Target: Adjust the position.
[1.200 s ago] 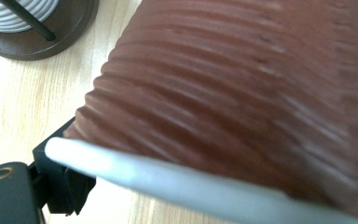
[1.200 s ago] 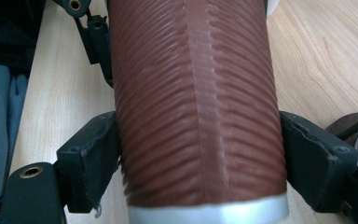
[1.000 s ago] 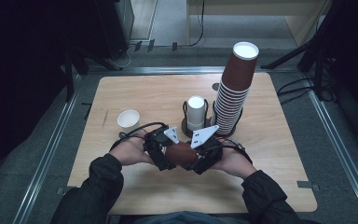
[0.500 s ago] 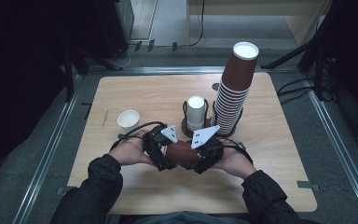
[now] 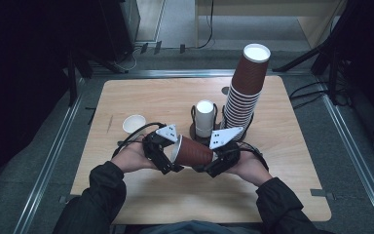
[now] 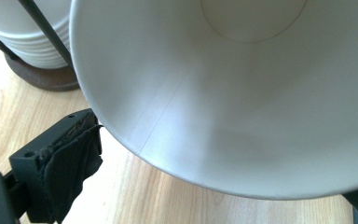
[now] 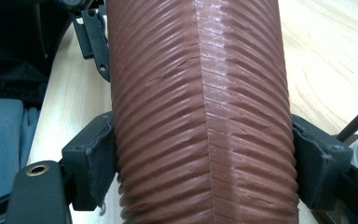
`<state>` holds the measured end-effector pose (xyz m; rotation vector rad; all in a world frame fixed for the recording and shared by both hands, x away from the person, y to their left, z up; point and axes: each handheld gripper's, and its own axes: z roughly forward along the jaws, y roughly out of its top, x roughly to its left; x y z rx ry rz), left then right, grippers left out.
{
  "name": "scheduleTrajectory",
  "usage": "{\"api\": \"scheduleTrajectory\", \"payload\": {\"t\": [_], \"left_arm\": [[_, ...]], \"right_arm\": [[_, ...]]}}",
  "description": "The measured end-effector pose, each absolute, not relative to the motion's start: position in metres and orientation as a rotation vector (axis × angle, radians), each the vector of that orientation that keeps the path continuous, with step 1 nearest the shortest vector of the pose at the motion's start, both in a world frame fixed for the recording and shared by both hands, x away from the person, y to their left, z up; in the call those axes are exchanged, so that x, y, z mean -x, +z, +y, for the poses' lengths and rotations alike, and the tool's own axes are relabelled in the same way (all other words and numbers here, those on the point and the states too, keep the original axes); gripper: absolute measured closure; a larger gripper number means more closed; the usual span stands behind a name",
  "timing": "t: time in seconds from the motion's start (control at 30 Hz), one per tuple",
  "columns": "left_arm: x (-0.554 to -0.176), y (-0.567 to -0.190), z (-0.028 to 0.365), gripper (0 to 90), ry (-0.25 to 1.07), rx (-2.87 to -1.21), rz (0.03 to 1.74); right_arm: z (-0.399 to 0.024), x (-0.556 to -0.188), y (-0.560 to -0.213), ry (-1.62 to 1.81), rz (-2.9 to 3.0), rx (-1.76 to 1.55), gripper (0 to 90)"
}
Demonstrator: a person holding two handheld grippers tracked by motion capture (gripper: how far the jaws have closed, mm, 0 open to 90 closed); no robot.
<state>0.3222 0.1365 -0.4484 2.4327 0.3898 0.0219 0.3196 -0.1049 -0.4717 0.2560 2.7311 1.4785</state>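
Observation:
A brown ribbed paper cup (image 5: 195,152) lies on its side above the table's front, between my two grippers. My right gripper (image 5: 209,159) is shut on its body: in the right gripper view both pads (image 7: 100,163) press the cup's ribbed wall (image 7: 200,116). My left gripper (image 5: 174,154) faces the cup's mouth. Its jaws have just been opening and stand wide, with the cup's rim between them. The left gripper view looks into the cup's white inside (image 6: 242,93), and the left pad (image 6: 72,170) sits just beside the rim without pressing it.
A tall leaning stack of brown cups (image 5: 246,92) stands at the back right of the wooden table (image 5: 282,185). A wire holder with a white stack (image 5: 204,119) (image 6: 23,37) is just behind the grippers. A small white cup (image 5: 134,124) sits at the left.
The left gripper's jaws have spread wider around the cup's rim, and more of the brown cup shows between the grippers. Both hands have stayed nearly in place.

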Motion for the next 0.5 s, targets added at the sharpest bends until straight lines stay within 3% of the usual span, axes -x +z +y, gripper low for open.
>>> {"api": "scheduleTrajectory", "payload": {"t": [0.5], "left_arm": [[-0.3216, -0.4435, 0.1367, 0.0, -0.027, -2.309, 0.399]], "right_arm": [[-0.1048, -0.3192, -0.4774, 1.571, 2.711, -0.243, 19.7]]}}
